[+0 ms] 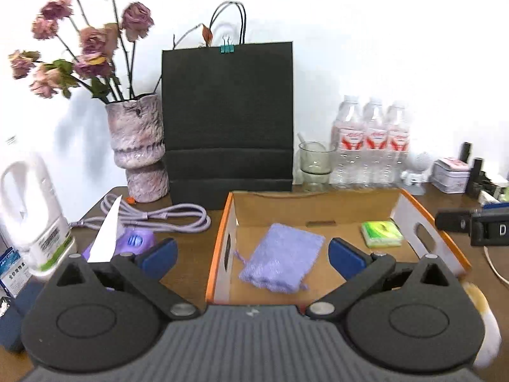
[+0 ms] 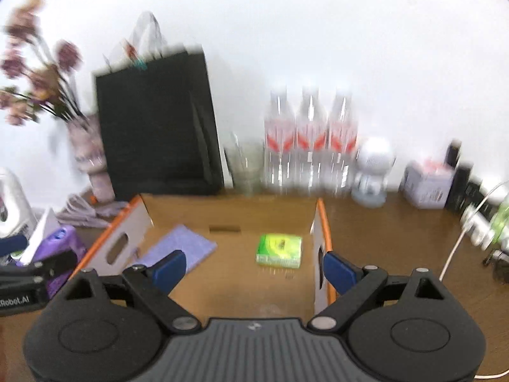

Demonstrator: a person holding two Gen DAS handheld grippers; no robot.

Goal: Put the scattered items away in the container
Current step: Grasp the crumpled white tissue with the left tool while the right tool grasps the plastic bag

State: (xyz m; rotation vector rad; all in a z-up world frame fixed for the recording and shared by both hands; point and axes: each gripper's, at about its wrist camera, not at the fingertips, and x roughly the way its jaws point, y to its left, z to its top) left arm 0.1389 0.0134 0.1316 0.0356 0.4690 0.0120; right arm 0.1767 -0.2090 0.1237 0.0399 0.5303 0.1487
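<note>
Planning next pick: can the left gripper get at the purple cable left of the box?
Probably yes. The left gripper is open and empty, and the purple cable lies exposed on the table outside the box.

A plain white wall [image 1: 350, 31] is filling the scene behind a brown wooden tabletop [image 1: 187, 264]; soft, even light is falling across both. A black paper bag [image 1: 227, 121] is standing against the wall; a vase of dried roses [image 1: 138, 146] is sitting just left of the bag; three water bottles [image 1: 370, 140] are lining up to its right.
</note>
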